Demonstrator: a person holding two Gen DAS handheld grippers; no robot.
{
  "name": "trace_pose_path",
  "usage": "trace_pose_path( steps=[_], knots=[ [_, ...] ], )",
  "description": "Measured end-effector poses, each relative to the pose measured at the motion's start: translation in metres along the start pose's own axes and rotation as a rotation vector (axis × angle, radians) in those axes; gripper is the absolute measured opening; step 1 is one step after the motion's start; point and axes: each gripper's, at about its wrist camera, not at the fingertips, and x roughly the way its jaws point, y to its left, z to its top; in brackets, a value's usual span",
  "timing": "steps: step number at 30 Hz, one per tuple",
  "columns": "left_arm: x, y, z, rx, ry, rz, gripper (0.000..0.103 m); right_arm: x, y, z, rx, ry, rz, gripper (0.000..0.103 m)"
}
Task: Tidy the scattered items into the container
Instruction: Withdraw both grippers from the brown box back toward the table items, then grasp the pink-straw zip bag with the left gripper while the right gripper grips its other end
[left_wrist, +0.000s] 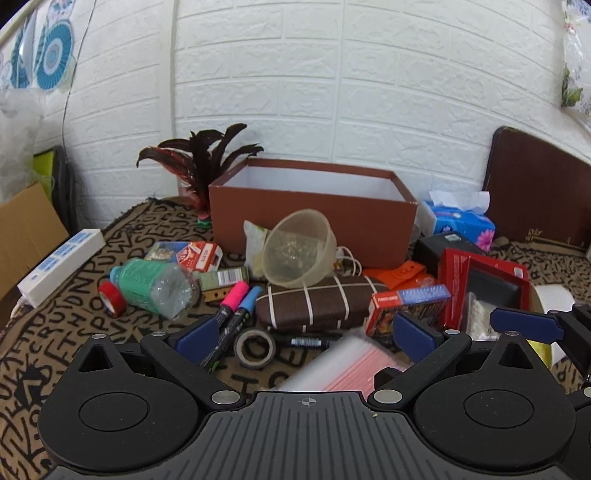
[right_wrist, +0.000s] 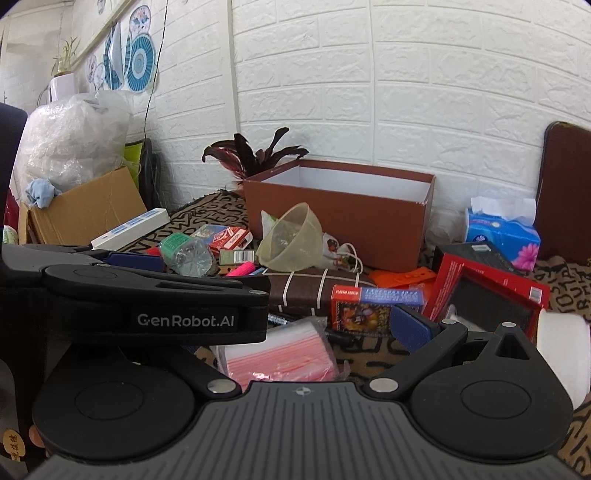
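White brick wall behind brown box (left_wrist: 310, 218); both claws, left claw (left_wrist: 306, 332) and right claw (right_wrist: 280, 332), wide open, empty: first pick, the bag of straws (right_wrist: 280, 358), needs closing.

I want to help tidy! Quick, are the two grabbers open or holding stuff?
Left gripper: open, holding nothing, above the pink-striped bag pack.
Right gripper: looks open and empty; only one finger shows clearly.
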Motion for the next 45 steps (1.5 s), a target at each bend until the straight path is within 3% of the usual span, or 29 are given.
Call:
trace_pose_path(
  steps=[14, 25, 35, 45],
  knots=[
    [0.019, 0.003, -0.031, 0.039, 0.078, 0.047, 0.103, 0.019, 0.005, -0.029, 0.009, 0.097, 0.037, 0.102],
    [0.038, 0.011, -0.038, 0.014, 0.148, 0.038, 0.103, 0.035, 0.002, -0.035, 0.004, 0.133, 0.046, 0.102],
    [0.052, 0.023, -0.043, 0.039, 0.193, -0.091, 0.103, 0.05, 0.0, -0.044, -0.008, 0.165, 0.107, 0.103],
    [0.065, 0.03, -0.043, 0.016, 0.243, -0.176, 0.103, 0.064, 0.002, -0.046, -0.059, 0.183, 0.086, 0.103]
  ],
)
